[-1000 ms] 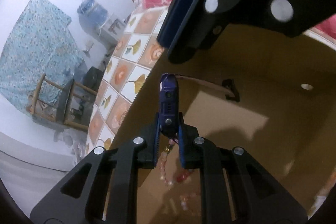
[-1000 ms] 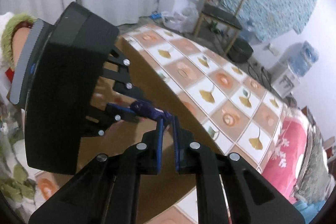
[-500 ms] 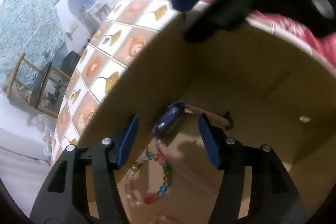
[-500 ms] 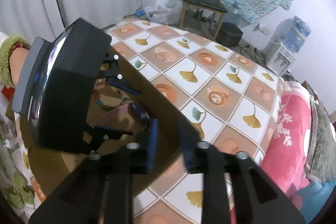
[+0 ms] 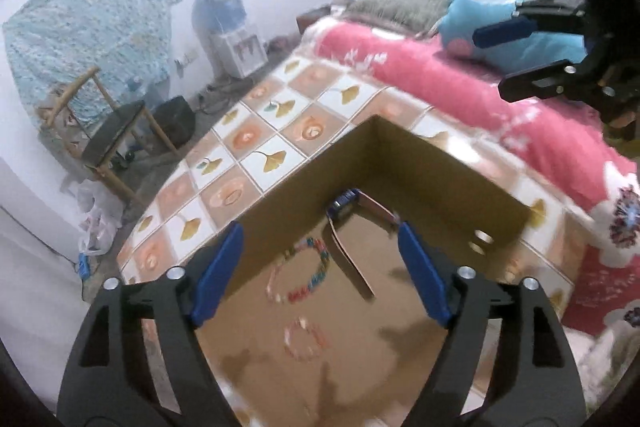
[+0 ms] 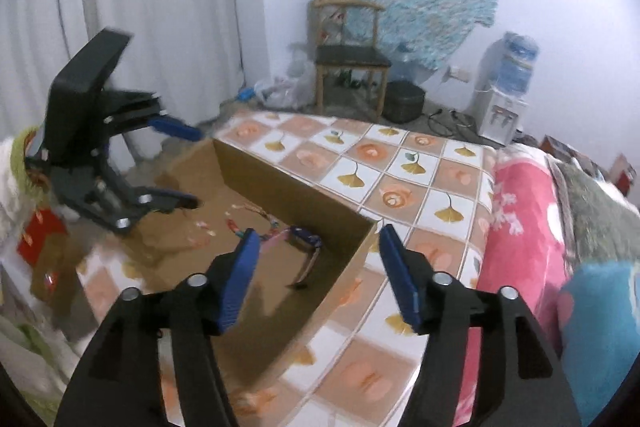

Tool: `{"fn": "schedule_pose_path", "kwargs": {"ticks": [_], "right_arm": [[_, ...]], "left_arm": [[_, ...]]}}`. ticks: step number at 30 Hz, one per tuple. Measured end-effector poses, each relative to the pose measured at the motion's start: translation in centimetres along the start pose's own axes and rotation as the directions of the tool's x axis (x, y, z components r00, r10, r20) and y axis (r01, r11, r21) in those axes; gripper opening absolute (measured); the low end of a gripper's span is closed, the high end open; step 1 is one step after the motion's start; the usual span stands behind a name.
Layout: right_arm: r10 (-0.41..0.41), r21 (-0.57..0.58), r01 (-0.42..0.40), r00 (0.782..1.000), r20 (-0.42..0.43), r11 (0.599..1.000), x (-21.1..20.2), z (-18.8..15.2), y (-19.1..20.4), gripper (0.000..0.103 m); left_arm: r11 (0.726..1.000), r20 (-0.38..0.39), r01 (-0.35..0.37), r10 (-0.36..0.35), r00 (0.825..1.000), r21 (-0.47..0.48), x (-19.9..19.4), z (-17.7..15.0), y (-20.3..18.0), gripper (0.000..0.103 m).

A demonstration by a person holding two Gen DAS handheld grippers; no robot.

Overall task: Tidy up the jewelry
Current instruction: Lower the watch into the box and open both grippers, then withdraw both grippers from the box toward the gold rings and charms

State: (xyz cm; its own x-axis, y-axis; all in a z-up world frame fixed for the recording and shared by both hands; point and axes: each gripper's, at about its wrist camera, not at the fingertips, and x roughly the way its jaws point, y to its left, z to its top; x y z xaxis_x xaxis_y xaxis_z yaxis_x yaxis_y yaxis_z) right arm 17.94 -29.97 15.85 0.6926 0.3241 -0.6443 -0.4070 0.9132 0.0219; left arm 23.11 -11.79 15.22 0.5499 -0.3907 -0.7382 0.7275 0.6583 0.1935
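Note:
An open cardboard box (image 5: 436,163) stands on the patterned tabletop. In its far corner lies a watch (image 5: 343,207) with a blue face and a pink strap, also visible as the watch (image 6: 305,235) in the right wrist view. Two bead bracelets (image 5: 301,269) lie on the box floor nearer to me. My left gripper (image 5: 320,233) hangs above the box, its jaws opening, nothing between them. My right gripper (image 6: 318,237) hovers over the box corner, jaws also opening and empty. Each gripper shows in the other's view: the right gripper (image 5: 498,61) and the left gripper (image 6: 196,167).
A tablecloth (image 6: 400,163) with orange and leaf squares covers the surface around the box. Pink bedding (image 5: 460,79) with a blue cushion lies beyond. A wooden chair (image 6: 348,59), a water dispenser (image 6: 504,87) and a white curtain (image 6: 140,7) stand at the back.
Both grippers went from shut on the watch to open and let it go. They lifted up and back from the box, and the watch now lies in its corner.

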Motion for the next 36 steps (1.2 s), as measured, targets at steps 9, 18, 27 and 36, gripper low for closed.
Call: {"fn": "schedule_pose_path", "kwargs": {"ticks": [9, 18, 27, 36], "right_arm": [[-0.031, 0.135, 0.030, 1.000, 0.005, 0.990, -3.2, -11.2, 8.5, 0.090], [-0.086, 0.415, 0.183, 0.966, -0.242, 0.891, 4.3, -19.8, 9.3, 0.090], [-0.271, 0.378, 0.399, 0.897, -0.348, 0.835, 6.2, -20.1, 7.5, 0.090], [-0.177, 0.418, 0.261, 0.957, -0.231, 0.870, 8.5, -15.1, 5.8, 0.090]], "left_arm": [[0.975, 0.076, -0.018, 0.036, 0.996, -0.223, -8.3, -12.4, -5.1, 0.087], [0.874, -0.101, -0.088, 0.045, 0.994, -0.478, 1.2, -21.7, -8.2, 0.087], [0.867, -0.125, -0.121, 0.069, 0.990, -0.483, 5.6, -21.4, -8.6, 0.088], [0.828, -0.115, -0.130, 0.080, 0.990, -0.546, 6.7, -20.2, -5.8, 0.090]]}}
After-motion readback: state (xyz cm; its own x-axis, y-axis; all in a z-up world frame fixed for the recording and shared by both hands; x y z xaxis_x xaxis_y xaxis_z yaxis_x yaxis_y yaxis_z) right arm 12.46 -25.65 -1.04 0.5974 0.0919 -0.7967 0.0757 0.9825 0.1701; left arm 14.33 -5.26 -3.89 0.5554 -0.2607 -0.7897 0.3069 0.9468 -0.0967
